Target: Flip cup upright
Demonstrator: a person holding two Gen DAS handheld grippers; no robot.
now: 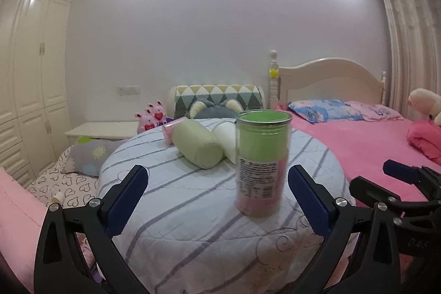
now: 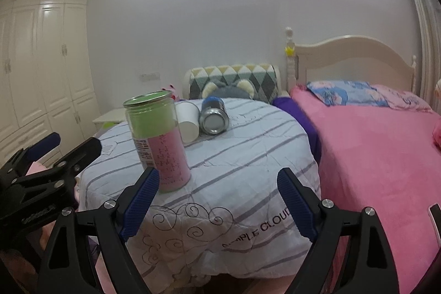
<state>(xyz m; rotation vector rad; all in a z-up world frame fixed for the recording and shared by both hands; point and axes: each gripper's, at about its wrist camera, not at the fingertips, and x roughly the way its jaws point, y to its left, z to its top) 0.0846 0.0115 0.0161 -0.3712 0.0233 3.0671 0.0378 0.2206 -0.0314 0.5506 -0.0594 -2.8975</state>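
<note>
A tall clear cup with a green and pink label [image 1: 261, 164] stands upright, mouth up, on the round table with a striped cloth [image 1: 171, 211]. It also shows in the right wrist view [image 2: 158, 142]. My left gripper [image 1: 217, 197] is open, the cup just inside its right finger, not touched. My right gripper [image 2: 217, 203] is open and empty, the cup beyond its left finger. Each gripper shows in the other's view: the right one [image 1: 397, 183], the left one [image 2: 46, 156].
Behind the cup lie a green cup [image 1: 197, 146], a white paper cup [image 2: 187, 123], a pink cup [image 1: 169, 131] and a blue-and-silver can [image 2: 214, 119] on their sides. A pink bed [image 2: 372, 156] is at the right, wardrobes [image 1: 33, 73] at the left.
</note>
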